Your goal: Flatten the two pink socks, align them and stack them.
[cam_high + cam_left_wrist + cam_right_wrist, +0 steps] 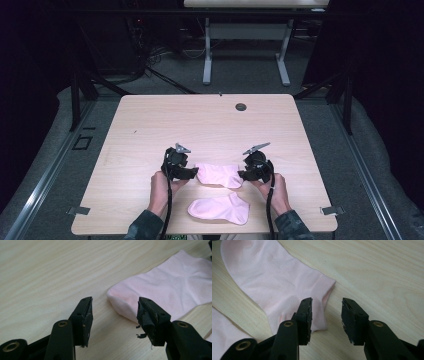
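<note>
Two pale pink socks lie on the wooden table (150, 130). The farther sock (220, 175) lies flat between my two grippers. My left gripper (192, 173) is at its left end, open; in the left gripper view (115, 312) the sock's rounded end (162, 287) lies just ahead of the right jaw, untouched. My right gripper (243, 175) is at the sock's right end, open too. In the right gripper view (327, 312) its left jaw hangs over the corner of the sock (274, 282). The nearer sock (220, 209) rests by the table's front edge.
A dark round grommet (241, 106) sits near the table's far edge. Metal clips mark the front corners (79, 210) (332, 210). Behind stands another table on white legs (207, 65). A strip of the nearer sock (222, 335) shows at the lower left of the right gripper view.
</note>
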A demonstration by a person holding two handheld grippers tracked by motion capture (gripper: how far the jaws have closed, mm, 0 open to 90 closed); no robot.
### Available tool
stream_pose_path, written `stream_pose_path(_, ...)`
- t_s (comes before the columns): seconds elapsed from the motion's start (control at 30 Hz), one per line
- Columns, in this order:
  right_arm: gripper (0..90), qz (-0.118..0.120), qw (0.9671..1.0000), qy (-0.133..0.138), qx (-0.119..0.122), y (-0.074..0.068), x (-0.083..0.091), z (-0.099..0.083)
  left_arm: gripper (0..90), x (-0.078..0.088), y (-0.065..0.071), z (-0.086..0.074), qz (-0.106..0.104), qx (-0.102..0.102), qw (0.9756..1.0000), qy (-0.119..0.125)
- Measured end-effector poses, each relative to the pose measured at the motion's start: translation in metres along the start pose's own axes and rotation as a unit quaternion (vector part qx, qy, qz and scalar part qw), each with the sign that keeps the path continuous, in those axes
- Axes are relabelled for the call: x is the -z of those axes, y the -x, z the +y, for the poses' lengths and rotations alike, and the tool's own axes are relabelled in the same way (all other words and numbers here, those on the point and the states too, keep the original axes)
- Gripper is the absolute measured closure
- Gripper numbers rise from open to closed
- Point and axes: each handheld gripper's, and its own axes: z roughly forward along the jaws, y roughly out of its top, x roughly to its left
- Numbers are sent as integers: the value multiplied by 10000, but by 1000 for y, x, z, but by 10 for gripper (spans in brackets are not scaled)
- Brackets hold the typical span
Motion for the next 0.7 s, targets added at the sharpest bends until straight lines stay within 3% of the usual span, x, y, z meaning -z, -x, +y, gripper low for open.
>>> stream_pose_path(0.1,612,-16,10000,-44,23,-1,-3,-1,486,-7,2,1,-117,40,9998,-128)
stream_pose_path(0.43,739,-18,9997,-146,189,-9,-14,1,706,-14,11,3,-51,-260,9992,-315)
stream_pose_path(0.5,755,-31,9995,-198,236,-11,-15,0,756,-16,12,3,-70,-246,9991,-332)
stream_pose_path(0.7,822,32,9999,-19,159,-12,-18,-2,884,-18,13,2,-71,-343,9986,-391)
